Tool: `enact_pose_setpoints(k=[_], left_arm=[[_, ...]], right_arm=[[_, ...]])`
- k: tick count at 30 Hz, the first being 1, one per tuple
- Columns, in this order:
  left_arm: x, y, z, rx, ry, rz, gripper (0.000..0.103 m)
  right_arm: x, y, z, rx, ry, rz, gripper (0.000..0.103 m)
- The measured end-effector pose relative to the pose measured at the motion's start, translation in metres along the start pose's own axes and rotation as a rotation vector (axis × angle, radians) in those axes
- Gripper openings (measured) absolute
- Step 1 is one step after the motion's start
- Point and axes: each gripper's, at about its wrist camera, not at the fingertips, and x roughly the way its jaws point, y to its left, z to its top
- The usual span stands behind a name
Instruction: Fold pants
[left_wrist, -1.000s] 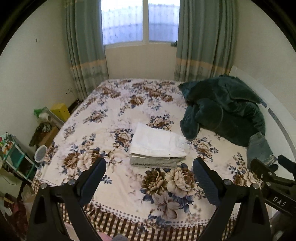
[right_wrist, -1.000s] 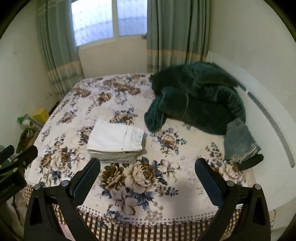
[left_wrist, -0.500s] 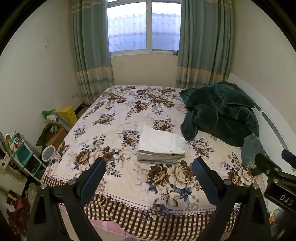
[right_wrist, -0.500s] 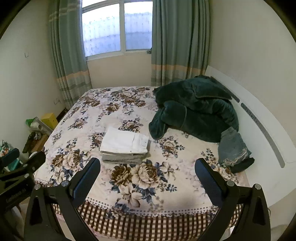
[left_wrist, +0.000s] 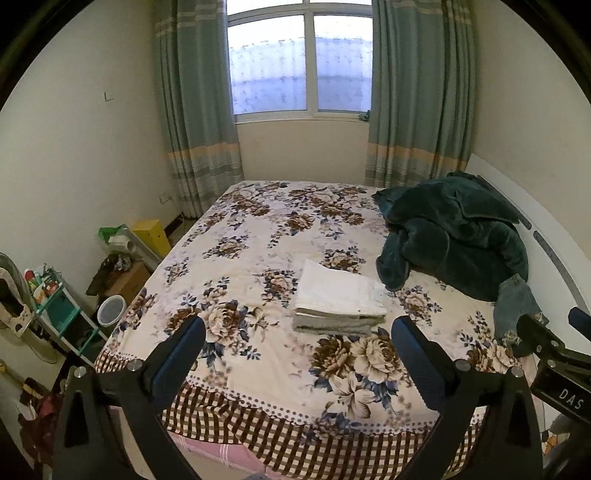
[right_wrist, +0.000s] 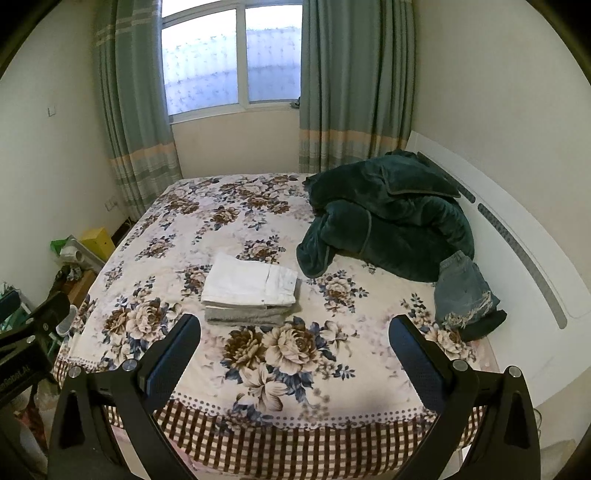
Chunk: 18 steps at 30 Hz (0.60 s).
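White folded pants (left_wrist: 338, 291) lie on top of grey folded pants (left_wrist: 328, 325) as a neat stack in the middle of the floral bed (left_wrist: 258, 258); the stack also shows in the right wrist view (right_wrist: 251, 284). Blue jeans (right_wrist: 463, 291) lie crumpled at the bed's right edge, also seen in the left wrist view (left_wrist: 513, 302). My left gripper (left_wrist: 297, 354) is open and empty, held back from the foot of the bed. My right gripper (right_wrist: 295, 350) is open and empty, likewise back from the bed.
A dark green blanket (right_wrist: 388, 218) is heaped at the right by the white headboard (right_wrist: 517, 236). Left of the bed stand a yellow box (left_wrist: 151, 236), a wooden stand (left_wrist: 122, 277), a white bucket (left_wrist: 110, 310) and a teal shelf (left_wrist: 55, 310). A window with curtains is behind.
Both grippers have pulled back and up from the bed, so the whole bed and window now show. The stack has not moved. Both grippers stay open.
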Motion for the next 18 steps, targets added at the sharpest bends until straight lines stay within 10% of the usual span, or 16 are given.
enact_pose_setpoints(k=[18], left_arm=[[-0.004, 0.0035, -0.0033, -0.009, 0.0, 0.021, 0.103]], right_arm=[[-0.0023, 0.009, 0.0049, -0.023, -0.019, 0.036, 0.103]])
